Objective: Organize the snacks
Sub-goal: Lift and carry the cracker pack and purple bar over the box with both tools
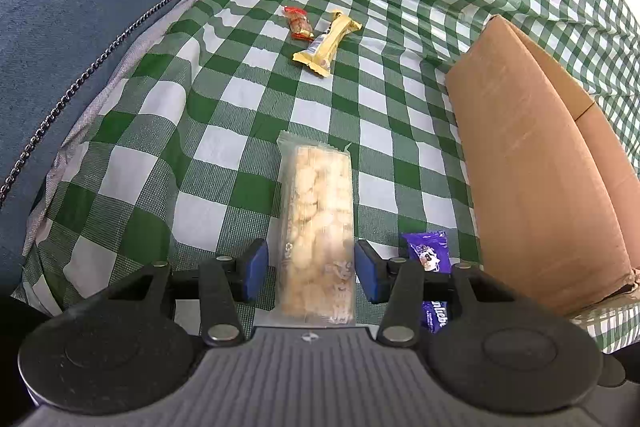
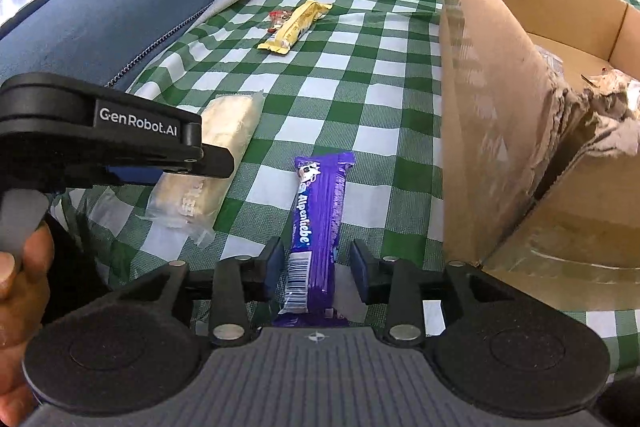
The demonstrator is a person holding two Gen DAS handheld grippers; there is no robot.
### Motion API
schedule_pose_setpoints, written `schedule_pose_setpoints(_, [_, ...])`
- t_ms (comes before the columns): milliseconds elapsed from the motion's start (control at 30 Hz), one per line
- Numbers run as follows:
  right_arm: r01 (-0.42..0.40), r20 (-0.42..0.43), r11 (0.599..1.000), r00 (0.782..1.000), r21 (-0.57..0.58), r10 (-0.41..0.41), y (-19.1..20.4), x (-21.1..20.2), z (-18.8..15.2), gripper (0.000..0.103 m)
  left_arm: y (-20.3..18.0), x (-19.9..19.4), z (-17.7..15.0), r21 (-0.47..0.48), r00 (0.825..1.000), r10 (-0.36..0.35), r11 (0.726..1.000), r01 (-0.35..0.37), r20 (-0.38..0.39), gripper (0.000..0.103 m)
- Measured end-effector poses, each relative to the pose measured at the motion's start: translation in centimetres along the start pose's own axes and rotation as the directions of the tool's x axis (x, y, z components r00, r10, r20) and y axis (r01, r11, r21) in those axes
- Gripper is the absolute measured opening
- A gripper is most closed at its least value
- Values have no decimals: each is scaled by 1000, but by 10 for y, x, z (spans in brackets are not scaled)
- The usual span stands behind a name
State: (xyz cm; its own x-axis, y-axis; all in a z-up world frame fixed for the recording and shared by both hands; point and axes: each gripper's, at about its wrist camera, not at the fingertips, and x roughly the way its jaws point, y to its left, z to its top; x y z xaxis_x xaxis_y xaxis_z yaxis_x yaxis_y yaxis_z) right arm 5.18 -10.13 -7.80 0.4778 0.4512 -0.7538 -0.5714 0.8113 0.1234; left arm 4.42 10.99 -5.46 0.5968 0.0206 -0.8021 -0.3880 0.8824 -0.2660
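Note:
A clear packet of pale puffed snack (image 1: 320,211) lies flat on the green checked cloth (image 1: 224,95), lengthwise between the blue pads of my left gripper (image 1: 310,267). The pads stand apart from it, with a gap on the left side. A purple Alpenliebe bar (image 2: 320,203) lies on the cloth between the pads of my right gripper (image 2: 316,263), with a gap on both sides. The purple bar (image 1: 430,255) also shows just right of my left gripper. In the right wrist view the clear packet (image 2: 228,131) lies partly under the left tool.
An open cardboard box (image 2: 488,107) stands at the right with crumpled wrappers (image 2: 612,99) inside; its side wall (image 1: 532,167) is close to both grippers. A yellow bar (image 1: 326,43) and a small red candy (image 1: 298,23) lie farther back. A blue cushion (image 1: 80,7) borders the left.

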Motion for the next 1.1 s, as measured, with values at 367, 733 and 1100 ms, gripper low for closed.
schedule_pose_setpoints(367, [19,9,1000,1000,5,-19,-4,-5,0,22,0,1,1,7,1000,-2,1000,2,-3,52])
schedule_pose_setpoints(733, [27,7,1000,1000,3,-27,-3,-5,0,22,-1,2,1,18,1000,0,1000,0,-3,52])
schedule_pose_setpoints(1100, [26,-8,1000,1000,-15,-26,1,-6,1,29,-4,5,1,56,1000,8,998,-8,2,52])
